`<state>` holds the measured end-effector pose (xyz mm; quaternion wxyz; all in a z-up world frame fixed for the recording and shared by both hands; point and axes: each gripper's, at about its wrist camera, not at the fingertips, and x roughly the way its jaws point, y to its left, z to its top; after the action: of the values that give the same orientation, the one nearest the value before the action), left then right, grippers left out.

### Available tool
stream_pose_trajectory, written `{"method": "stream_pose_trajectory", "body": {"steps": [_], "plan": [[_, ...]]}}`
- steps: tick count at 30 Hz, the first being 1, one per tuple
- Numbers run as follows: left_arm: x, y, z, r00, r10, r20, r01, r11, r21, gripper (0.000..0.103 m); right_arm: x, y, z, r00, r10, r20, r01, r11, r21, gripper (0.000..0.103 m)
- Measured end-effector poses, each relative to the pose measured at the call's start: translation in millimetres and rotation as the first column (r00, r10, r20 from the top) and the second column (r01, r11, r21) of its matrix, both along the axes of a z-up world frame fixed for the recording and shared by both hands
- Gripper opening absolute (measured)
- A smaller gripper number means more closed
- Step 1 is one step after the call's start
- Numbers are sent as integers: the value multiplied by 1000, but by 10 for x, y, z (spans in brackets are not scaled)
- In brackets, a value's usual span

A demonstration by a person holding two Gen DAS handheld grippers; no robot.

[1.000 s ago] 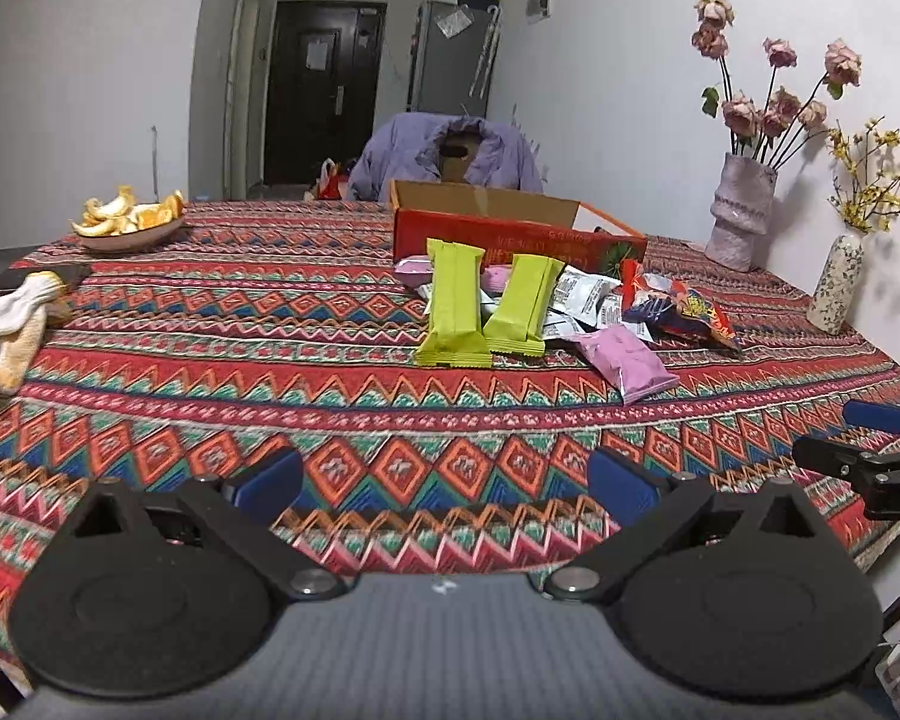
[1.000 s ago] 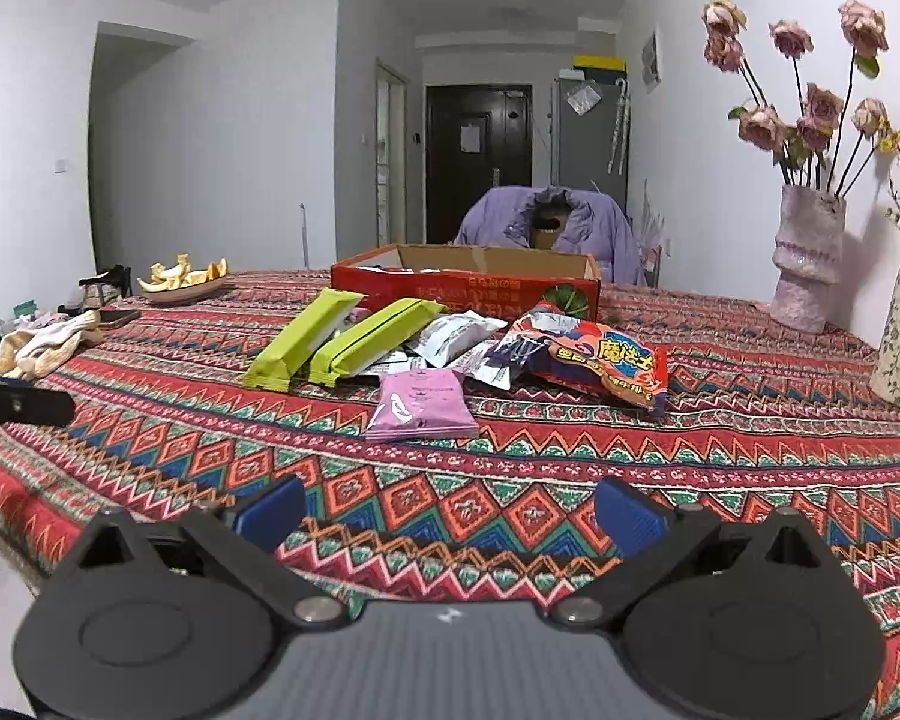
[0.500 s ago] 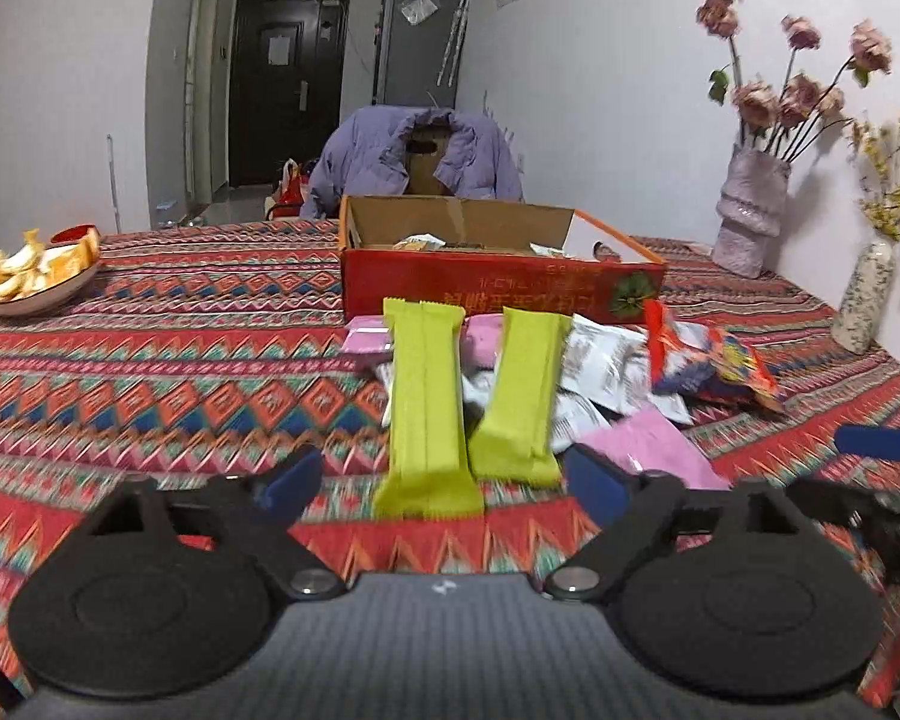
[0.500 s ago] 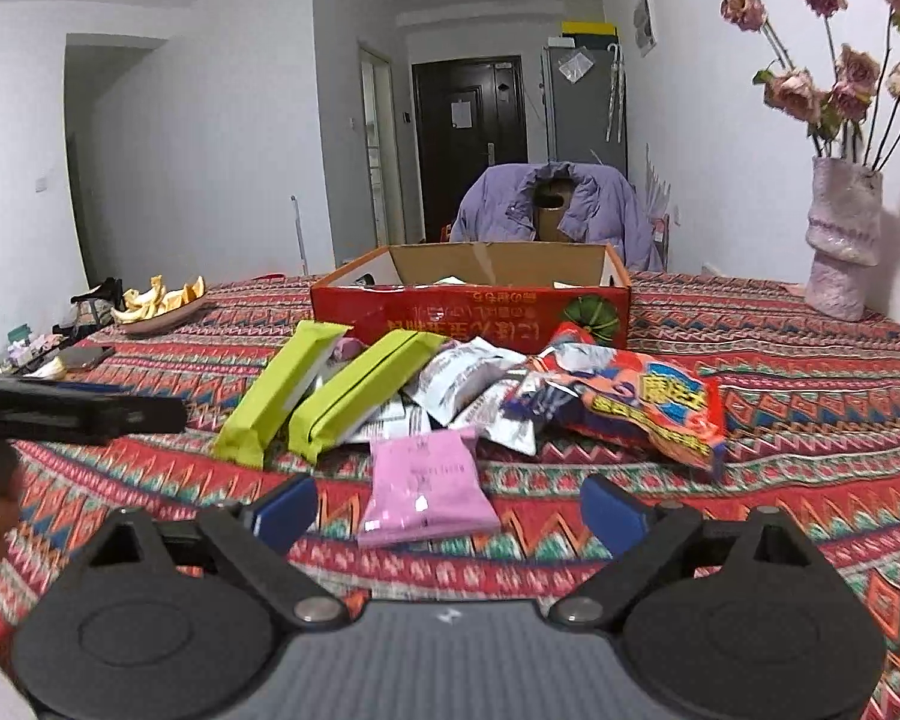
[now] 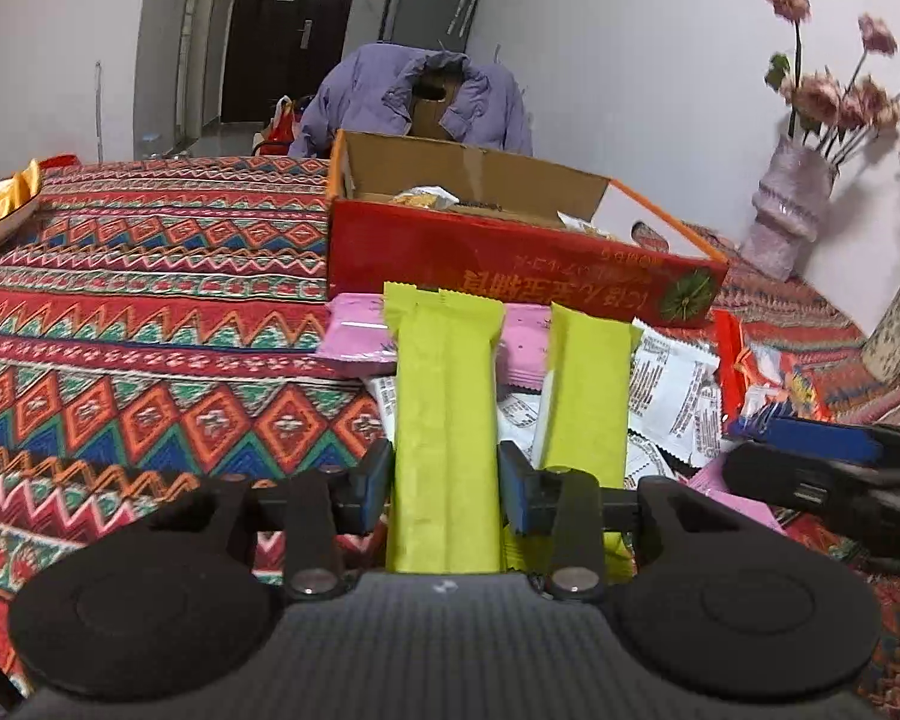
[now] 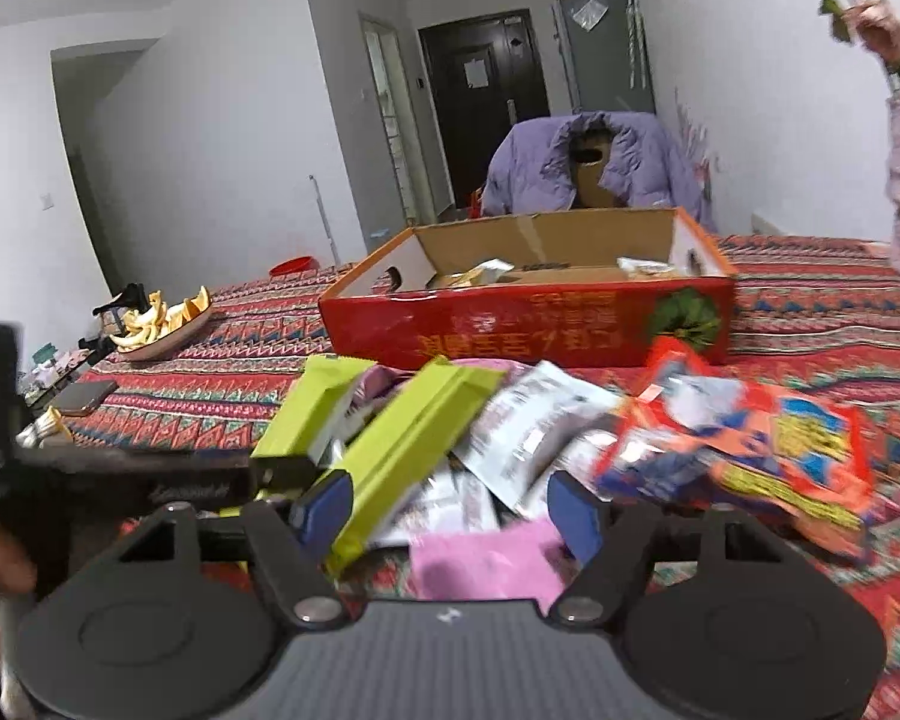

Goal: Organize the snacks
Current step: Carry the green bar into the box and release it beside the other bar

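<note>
Right now the nearer green packet [image 5: 447, 438] lies lengthwise on the patterned tablecloth [image 5: 150, 312], its near end running between the blue pads of the left gripper [image 5: 446, 483]; the jaws have just been closing and the pads sit right at the wrapper's edges, though a firm pinch cannot be confirmed. Just beside it on the right lies the second green packet [image 5: 588, 396], and over in the right wrist view that one [image 6: 408, 450] rests against the left pad of the right gripper [image 6: 447, 513]. Those jaws have been narrowing too, yet stand apart, with a pink packet [image 6: 486, 561] lying between them and no pad pressing on it. White packets [image 6: 534, 420] and a red, yellow and blue bag [image 6: 768, 456] are heaped to the right, blurred. Behind the pile stands the red cardboard box [image 5: 510, 258], top open, a few wrappers inside. Farther off, a plate of orange peel [image 6: 162, 324] sits on the left, and a purple jacket [image 5: 408, 96] hangs over a chair behind the table.
</note>
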<state>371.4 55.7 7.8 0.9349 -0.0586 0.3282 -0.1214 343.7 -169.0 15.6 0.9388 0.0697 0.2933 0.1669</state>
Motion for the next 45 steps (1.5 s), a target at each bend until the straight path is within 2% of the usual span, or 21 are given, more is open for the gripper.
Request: {"method": "stream_pose_trajectory", "body": {"steps": [3,7,9,13,18,25,32,38,41,45], "plan": [[-154,158,85,999,37,13,-37,999,-15,35,257,238,-103,999,21,-36,-21,1000,4,71],[-360,310,192,994,106,37,-107,994,34,34,520,531,-219,999,10,-48,-12,999,-40,70],[-444,355,227,991,129,47,-131,989,61,34,565,618,-235,999,7,-32,-9,997,-77,57],[-553,392,259,987,149,51,-153,984,86,34,485,623,-236,1000,6,-26,-9,995,-104,47],[-666,311,331,988,139,67,-145,985,95,34,146,510,-127,999,50,-15,-52,993,-105,32],[-1061,156,475,985,124,117,-136,986,97,34,-520,253,51,997,77,17,-75,994,-75,32],[-1391,-30,506,984,117,130,-130,987,91,34,-997,-169,199,998,21,63,-18,999,-36,32],[-1434,-173,545,985,101,139,-114,990,86,34,-1068,-387,244,997,-1,77,2,1000,-19,32],[-1309,-189,609,986,93,135,-103,992,70,34,-1026,-453,245,997,1,77,-1,1000,-1,32],[-954,-169,811,986,75,150,-83,996,45,34,-840,-569,350,997,17,80,-21,999,48,32]]}}
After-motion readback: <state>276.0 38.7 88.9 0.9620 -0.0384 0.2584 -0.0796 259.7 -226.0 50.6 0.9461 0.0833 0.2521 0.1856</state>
